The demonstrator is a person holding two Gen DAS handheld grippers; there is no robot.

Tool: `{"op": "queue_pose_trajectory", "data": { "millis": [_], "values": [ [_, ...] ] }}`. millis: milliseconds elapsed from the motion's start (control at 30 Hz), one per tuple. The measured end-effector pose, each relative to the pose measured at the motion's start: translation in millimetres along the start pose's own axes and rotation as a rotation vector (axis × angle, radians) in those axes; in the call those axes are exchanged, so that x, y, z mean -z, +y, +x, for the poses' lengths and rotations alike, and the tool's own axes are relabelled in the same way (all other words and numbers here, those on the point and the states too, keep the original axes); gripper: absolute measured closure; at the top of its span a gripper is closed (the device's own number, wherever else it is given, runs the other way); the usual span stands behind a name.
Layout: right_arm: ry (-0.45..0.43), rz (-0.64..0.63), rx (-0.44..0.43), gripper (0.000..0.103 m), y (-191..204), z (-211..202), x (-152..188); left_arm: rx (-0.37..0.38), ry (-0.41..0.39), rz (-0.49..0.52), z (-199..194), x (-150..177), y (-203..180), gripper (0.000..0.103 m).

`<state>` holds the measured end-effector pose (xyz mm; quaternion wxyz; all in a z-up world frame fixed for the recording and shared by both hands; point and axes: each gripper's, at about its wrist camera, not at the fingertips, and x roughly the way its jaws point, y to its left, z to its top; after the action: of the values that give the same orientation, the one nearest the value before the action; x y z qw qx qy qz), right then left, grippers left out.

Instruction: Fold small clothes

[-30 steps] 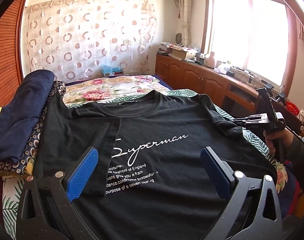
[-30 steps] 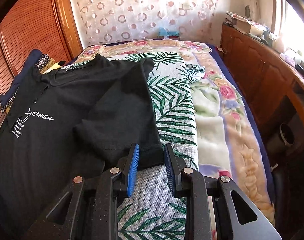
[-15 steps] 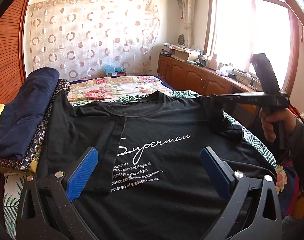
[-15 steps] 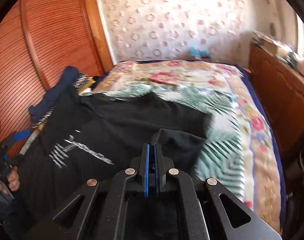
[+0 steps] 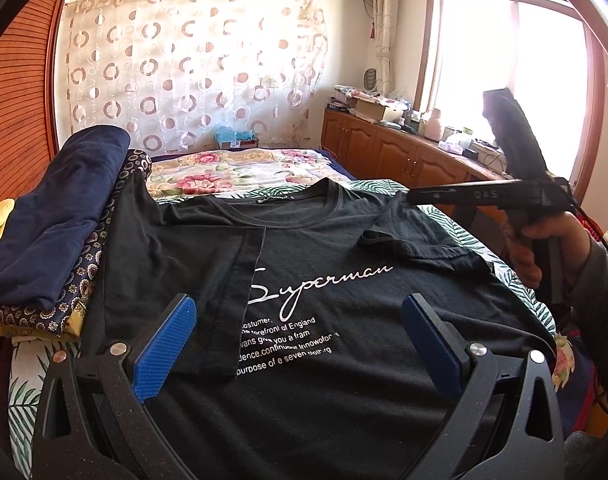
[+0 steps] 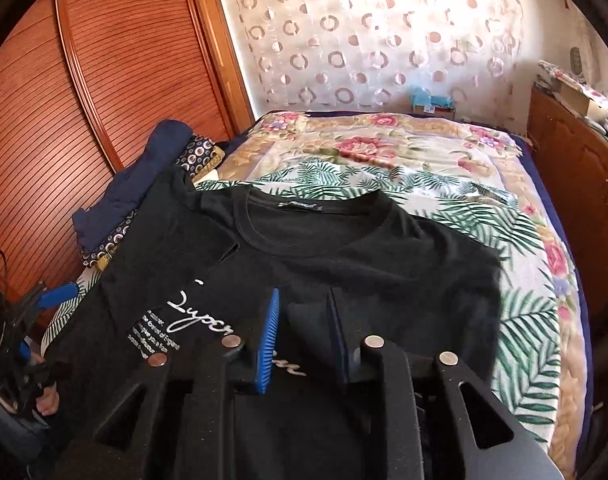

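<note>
Black T-shirt (image 6: 343, 248) on leaf-print bedspread (image 6: 519, 320)

Matt black cloth T-shirt (image 5: 343, 280) (glossy slatted wood wardrobe (image 6: 116, 80))

floral bedspread (image 6: 367, 148), wooden cabinets (image 5: 387, 152), circle-print curtain (image 5: 192, 68)

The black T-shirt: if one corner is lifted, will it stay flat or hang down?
The black T-shirt would probably hang limp: its folded sleeve already wrinkles. It looks thin and light. It may drag on the leaf-print sheet.
</note>
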<state>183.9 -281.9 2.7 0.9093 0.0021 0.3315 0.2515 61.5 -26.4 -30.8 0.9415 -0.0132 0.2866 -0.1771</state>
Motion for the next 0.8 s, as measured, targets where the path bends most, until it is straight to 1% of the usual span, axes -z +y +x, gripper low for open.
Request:
{"op": "queue_pose_trajectory", "data": {
  "millis": [100,300,400,500,633,800],
  "values": [
    [-0.006,0.0,0.061,0.077,-14.1,-12.9,11.1,-0.008,0.002,-0.002,0.2,-0.4,-0.2,0.0],
    [-0.011,0.049,0.128,0.077,-41.4,-31.1,41.1,0.001,0.004,-0.001,2.1,-0.1,-2.2,0.0],
    [0.01,0.085,0.131,0.077,-50.7,-30.4,55.2,0.005,0.012,0.009,4.6,-0.4,-4.2,0.0],
    [0.038,0.084,0.151,0.077,-53.3,-27.7,65.1,0.008,0.017,0.011,6.1,-0.6,-5.7,0.0],
    [0.074,0.089,0.164,0.077,-50.4,-18.6,68.8,0.007,0.02,0.016,5.5,0.5,-6.9,0.0],
    [0.094,0.103,0.185,0.077,-53.5,-17.5,76.1,0.006,0.021,0.014,5.5,0.5,-6.6,0.0]
  ]
}}
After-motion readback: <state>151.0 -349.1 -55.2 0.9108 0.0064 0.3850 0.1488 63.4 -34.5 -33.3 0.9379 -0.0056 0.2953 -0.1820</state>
